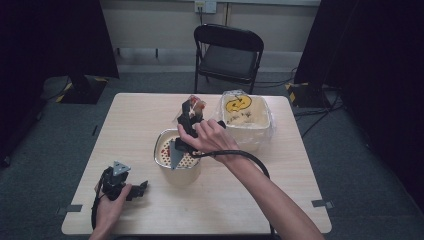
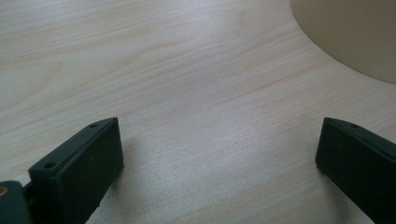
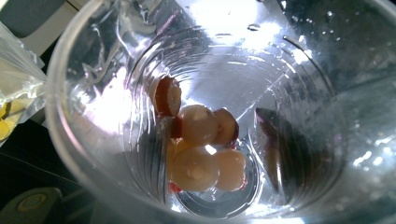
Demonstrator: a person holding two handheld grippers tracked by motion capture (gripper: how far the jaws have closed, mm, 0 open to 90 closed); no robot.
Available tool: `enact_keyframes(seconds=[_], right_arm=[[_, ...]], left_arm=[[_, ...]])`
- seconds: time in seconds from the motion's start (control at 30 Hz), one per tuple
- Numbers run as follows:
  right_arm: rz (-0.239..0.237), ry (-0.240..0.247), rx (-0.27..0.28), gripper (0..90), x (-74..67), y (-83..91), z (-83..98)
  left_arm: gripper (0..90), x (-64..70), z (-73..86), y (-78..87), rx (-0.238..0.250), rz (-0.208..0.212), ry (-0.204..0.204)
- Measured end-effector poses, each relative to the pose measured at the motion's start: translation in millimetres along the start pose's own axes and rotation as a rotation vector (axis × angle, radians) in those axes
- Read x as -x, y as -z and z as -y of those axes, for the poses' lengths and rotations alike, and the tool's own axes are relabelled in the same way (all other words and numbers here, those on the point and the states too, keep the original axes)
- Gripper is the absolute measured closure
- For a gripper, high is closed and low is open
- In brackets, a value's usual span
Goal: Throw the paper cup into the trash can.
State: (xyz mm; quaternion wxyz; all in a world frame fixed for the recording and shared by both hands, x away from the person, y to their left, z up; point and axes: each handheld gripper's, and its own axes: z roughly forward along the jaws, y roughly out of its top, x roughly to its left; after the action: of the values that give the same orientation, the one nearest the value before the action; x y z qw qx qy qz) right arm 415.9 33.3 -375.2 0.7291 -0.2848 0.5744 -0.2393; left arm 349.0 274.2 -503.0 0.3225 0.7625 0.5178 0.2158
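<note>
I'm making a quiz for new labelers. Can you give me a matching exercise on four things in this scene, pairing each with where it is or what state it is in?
Things:
1. left gripper
2. clear cup
3. metal bowl
4. folding chair

Places or states:
A. behind the table's far edge
B. holds round red-skinned slices
C. low over the table, jaws apart
D. mid-table, under the right hand

Pairs: 1-C, 2-B, 3-D, 4-A

Pale, red-edged round slices [image 3: 201,149] at the bottom of a clear plastic cup [image 3: 93,140]
</note>
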Motion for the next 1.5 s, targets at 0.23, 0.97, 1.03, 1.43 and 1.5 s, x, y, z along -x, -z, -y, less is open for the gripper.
enact_keyframes(seconds=[0.23, 0.97, 1.03, 1.43, 1.5], right_arm=[[0.051, 0.054, -0.021, 51.1, 0.7, 1.9, 0.5], [-0.291, -0.526, 0.081, 50.5, 16.5, -9.9, 30.2], [-0.36, -0.62, 0.093, 50.5, 18.9, -12.8, 37.4], [-0.932, -1.561, 0.339, 49.9, 4.9, -50.7, 113.4], [-0.968, -1.676, 0.373, 49.7, 0.6, -56.4, 127.2]], left_arm=[[0.2, 0.0, 0.0, 0.1, -0.001, 0.0, 0.0], [0.2, 0.2, 0.0, 0.0, 0.0, 0.001, 0.002], [0.2, 0.1, 0.0, 0.0, -0.001, 0.001, 0.002], [0.2, 0.0, 0.0, 0.0, 0.0, 0.0, 0.0], [0.2, 0.1, 0.0, 0.0, 0.0, 0.0, 0.0]])
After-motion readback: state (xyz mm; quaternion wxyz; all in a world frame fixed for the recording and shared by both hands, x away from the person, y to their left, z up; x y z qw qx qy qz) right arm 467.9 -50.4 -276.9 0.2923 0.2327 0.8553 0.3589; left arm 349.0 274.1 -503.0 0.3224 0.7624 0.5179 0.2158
